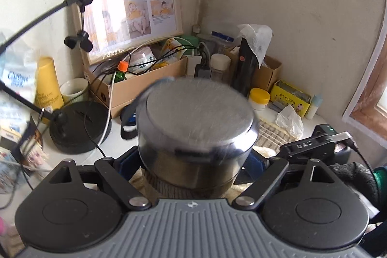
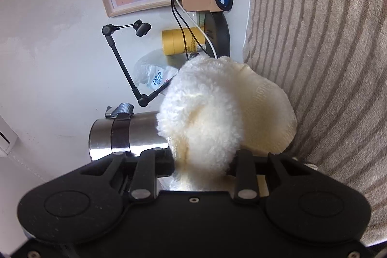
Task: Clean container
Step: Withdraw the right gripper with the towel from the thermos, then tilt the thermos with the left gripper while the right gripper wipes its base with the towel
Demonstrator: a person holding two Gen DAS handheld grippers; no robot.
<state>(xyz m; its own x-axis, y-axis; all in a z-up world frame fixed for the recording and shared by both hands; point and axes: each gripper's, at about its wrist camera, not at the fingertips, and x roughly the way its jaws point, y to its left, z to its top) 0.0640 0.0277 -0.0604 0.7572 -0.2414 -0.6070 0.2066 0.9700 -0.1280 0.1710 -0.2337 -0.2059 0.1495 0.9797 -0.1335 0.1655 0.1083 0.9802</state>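
Mid-wipe: left gripper (image 1: 196, 161) clamps the steel container (image 1: 196, 127); right gripper (image 2: 202, 161) grips a fluffy cloth (image 2: 205, 117), seemingly against its side at 9 o'clock; rubbing onward comes next.

soft daylight fills the room, brighter toward the right. glare washes out the left part of the framed photo (image 1: 125, 16). the steel container (image 1: 196, 129) looks smeared by motion blur. both fisheye views bend lines strongly and darken at the corners.

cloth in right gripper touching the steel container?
Touching. Right wrist view: the fluffy cloth wraps over the steel container, no gap at the overlap.
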